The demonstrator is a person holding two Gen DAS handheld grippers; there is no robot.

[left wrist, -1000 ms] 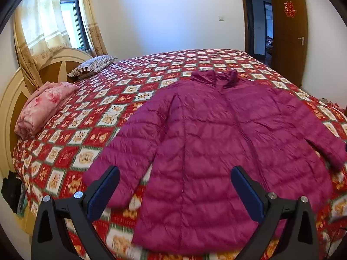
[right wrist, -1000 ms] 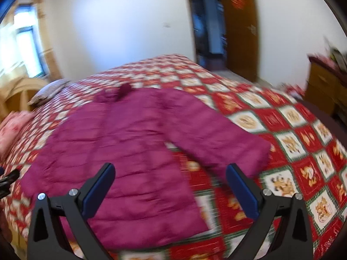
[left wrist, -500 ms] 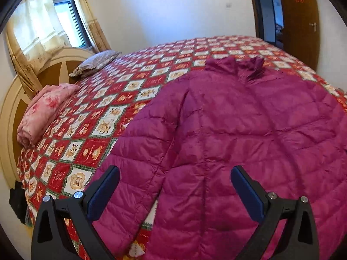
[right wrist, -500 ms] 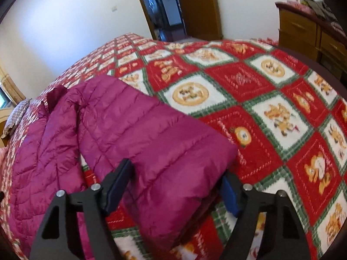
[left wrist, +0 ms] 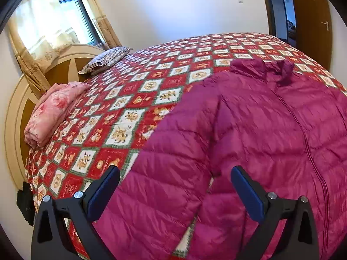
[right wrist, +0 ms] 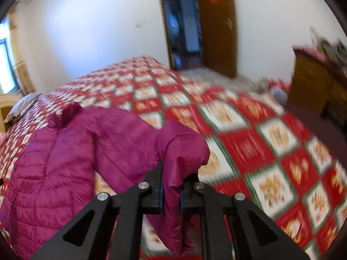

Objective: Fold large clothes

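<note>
I stand at a wide bed (left wrist: 164,82) under a red quilt (left wrist: 130,99) of white and red diamond patches. At its head rises a rounded cream and wood headboard (left wrist: 65,58), with a striped pillow (left wrist: 106,60) and a folded pink blanket (left wrist: 54,112) lying near it. Behind the headboard a window (left wrist: 71,21) lets in bright daylight past gold curtains (left wrist: 102,23). Beyond the bed's far side, the white wall (left wrist: 177,6) holds an open brown door (left wrist: 312,21). A wooden dresser (right wrist: 318,88) stands off the bed's foot.
</note>
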